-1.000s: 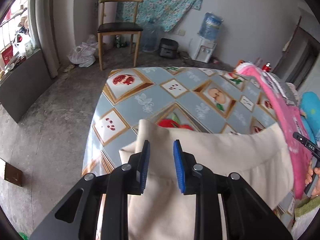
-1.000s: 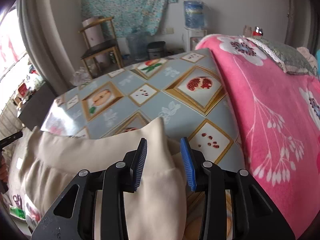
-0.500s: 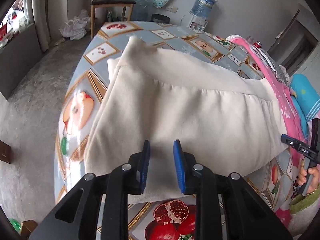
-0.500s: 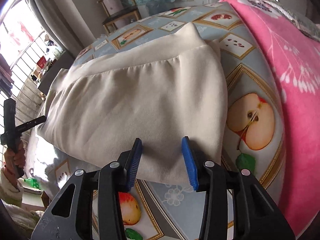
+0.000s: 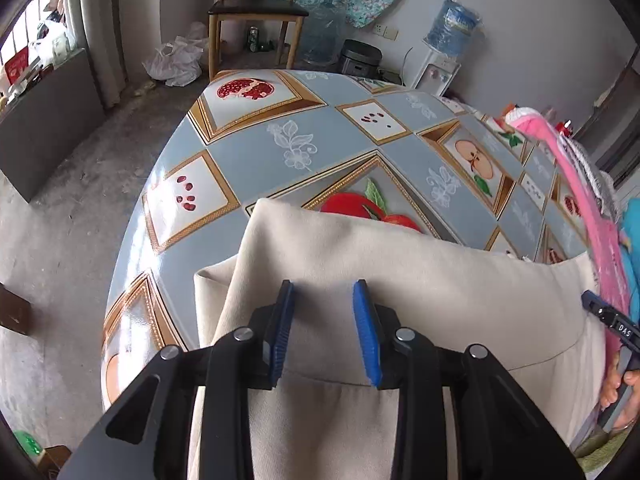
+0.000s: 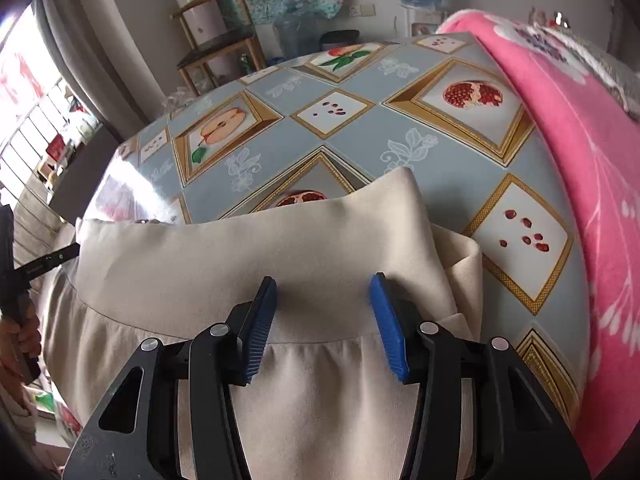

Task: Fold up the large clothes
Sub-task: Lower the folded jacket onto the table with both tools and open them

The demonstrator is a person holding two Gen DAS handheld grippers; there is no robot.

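Two grippers hover over one table, which spreads ahead of both, covered in a blue-grey cloth printed with fruit in gold frames. Along the table's right edge, to the right of the right gripper, lies a pink blanket with white flowers. A cream garment lies folded on the near part of the table, directly under and ahead of both grippers, its band running across between them. Beyond the table's far end, ahead of the left gripper, stands a wooden chair. The left gripper's jaws are opening, blue pads apart above the cloth, nothing pinched between them. The right gripper's jaws stand apart too, over the band, gripping nothing.
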